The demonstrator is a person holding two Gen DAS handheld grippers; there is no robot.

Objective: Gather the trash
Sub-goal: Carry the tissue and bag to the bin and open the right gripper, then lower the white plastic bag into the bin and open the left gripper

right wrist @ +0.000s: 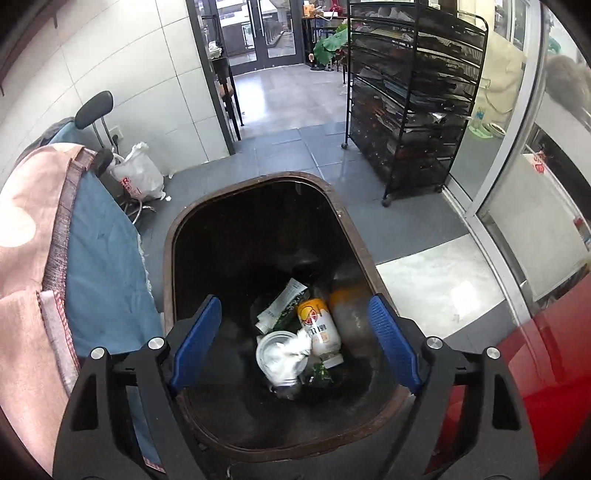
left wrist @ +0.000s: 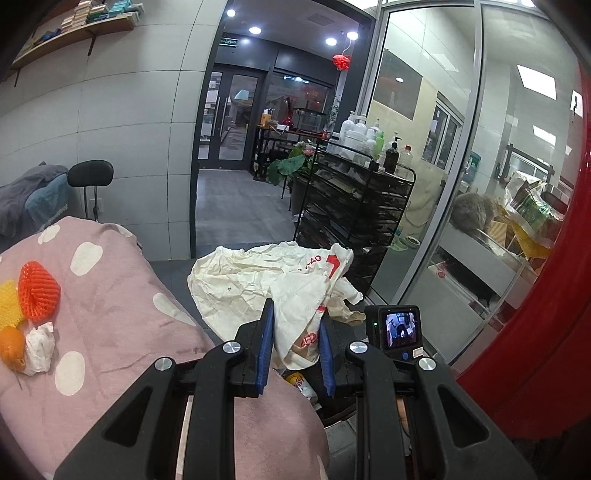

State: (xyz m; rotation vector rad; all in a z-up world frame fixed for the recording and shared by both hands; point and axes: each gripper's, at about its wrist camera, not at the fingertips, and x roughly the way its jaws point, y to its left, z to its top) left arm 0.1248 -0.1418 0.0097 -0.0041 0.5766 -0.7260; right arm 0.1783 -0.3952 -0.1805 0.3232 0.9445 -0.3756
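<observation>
Left jaws clamp a crumpled bag (left wrist: 266, 280); right jaws gape above the upright bin (right wrist: 258, 221).

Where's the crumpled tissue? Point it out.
In the left wrist view, the crumpled tissue lies at far left on the pink spotted blanket, beside the orange fruit, below the red foam net.

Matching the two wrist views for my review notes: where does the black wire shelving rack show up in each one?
Left wrist view: the black wire shelving rack stands centre-right, past the white plastic bag, with bottles on top.
Right wrist view: the rack is upper right, beyond the trash bin.
Shared landmark: the glass double doors at the far end of the floor.
</observation>
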